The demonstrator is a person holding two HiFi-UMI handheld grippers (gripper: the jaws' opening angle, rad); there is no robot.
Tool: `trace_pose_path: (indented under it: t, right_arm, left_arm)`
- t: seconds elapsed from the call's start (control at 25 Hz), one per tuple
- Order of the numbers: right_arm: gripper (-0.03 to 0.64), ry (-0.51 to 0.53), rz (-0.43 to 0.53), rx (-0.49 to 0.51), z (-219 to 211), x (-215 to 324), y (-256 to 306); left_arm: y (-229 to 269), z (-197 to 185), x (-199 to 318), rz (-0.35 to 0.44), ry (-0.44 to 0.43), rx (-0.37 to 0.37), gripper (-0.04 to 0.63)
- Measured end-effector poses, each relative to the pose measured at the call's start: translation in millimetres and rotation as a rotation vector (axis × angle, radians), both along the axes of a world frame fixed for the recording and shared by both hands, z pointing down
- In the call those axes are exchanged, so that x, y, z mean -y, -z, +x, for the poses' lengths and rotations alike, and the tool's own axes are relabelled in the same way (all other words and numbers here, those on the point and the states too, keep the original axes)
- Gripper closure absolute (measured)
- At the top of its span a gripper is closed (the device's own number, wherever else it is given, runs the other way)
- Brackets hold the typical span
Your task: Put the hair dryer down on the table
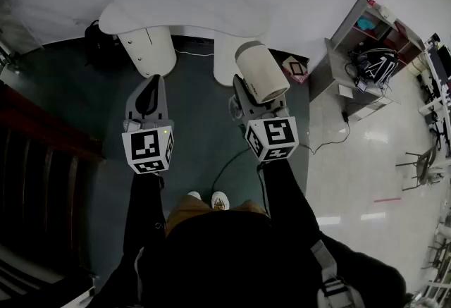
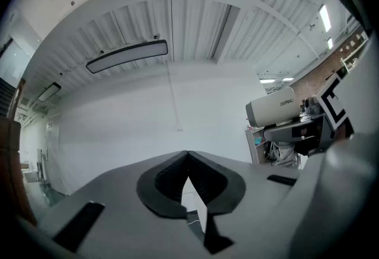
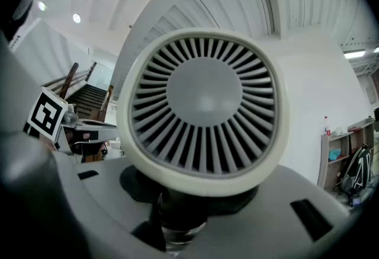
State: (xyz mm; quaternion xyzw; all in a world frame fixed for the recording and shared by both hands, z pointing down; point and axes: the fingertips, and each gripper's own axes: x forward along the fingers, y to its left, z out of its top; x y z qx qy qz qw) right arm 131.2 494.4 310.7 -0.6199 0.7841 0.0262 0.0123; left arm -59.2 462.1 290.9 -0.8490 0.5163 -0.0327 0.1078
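Observation:
A cream hair dryer is held up in the air, its barrel pointing away from me. My right gripper is shut on its dark handle, and the rear grille fills the right gripper view. The same dryer shows at the right of the left gripper view. My left gripper is beside it at the same height, shut with nothing in it, pads meeting at the tips. The white curved table stands ahead of both grippers, its top bare.
The table rests on two white pedestal legs. A grey shelf unit with bags stands at the right. A dark cable runs across the teal floor near the person's shoes. Dark wooden stairs lie to the left.

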Motion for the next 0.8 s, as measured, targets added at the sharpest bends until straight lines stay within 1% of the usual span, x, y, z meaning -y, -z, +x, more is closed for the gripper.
trace_pose_path:
  t: [0.12,0.64,0.8]
  right_arm:
    - [0.431,0.003,0.0,-0.013,-3,0,1]
    - [0.431,0.014,0.008,0.0,1,9,0]
    - [0.431,0.014,0.003,0.002,-1,24,-4]
  left_arm:
    - [2,-1,0,0.004,-0.001,0.004,0.58]
    - [2,2,4,0.009,0.006,0.018,0.58]
    - [-3,0,21,-0.02,-0.003,-0.014,0.58]
